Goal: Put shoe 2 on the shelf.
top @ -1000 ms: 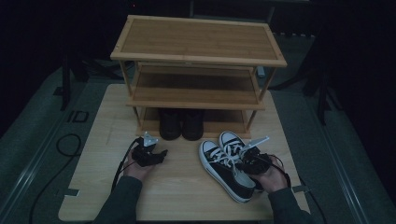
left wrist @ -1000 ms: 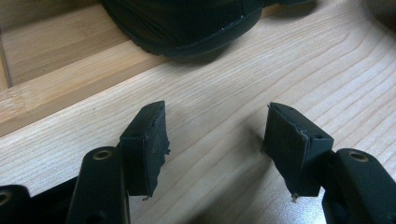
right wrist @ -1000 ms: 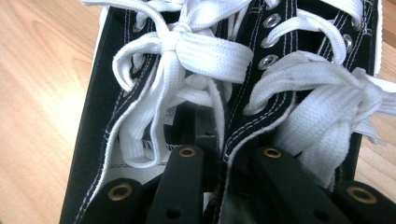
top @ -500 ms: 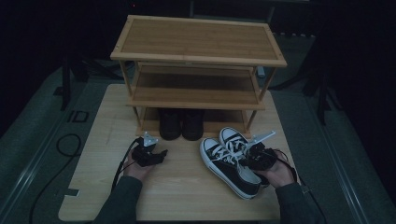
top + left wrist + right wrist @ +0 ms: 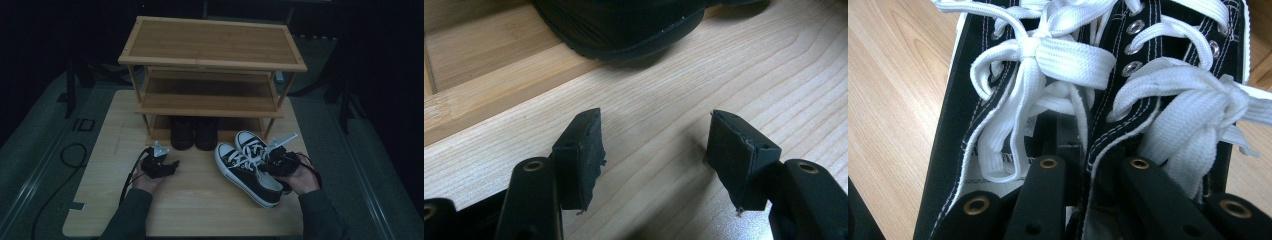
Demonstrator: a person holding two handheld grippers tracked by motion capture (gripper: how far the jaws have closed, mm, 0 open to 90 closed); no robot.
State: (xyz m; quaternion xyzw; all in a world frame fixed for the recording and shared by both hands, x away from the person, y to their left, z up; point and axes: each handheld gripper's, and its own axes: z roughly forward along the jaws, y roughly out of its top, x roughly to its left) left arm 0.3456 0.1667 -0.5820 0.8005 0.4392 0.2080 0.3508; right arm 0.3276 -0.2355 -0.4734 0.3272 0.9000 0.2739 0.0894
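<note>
Sneakers (image 5: 248, 167): two, black canvas with white laces and white soles, side by side and touching on the table (image 5: 200, 210), just right of centre and in front of the rack's right leg. Long axes parallel, running diagonally; toes toward the near right edge, heels and openings toward the shoe rack (image 5: 212, 65). Laces tied in bows on both.

Right gripper (image 5: 274, 161): over the heel ends of the pair, jaws nearly closed, one in each shoe's opening, pinching the two adjoining inner collars together, as seen in the right gripper view (image 5: 1088, 165). Whether the soles are clear of the table: cannot tell.

Left gripper (image 5: 654, 150): low over bare tabletop, left of the sneakers and well apart from them; jaws spread wide, nothing between them.

Shoe rack: one, bamboo, three tiers, at the far side of the table. Dark boots (image 5: 194, 132): two, side by side on the lowest tier.
</note>
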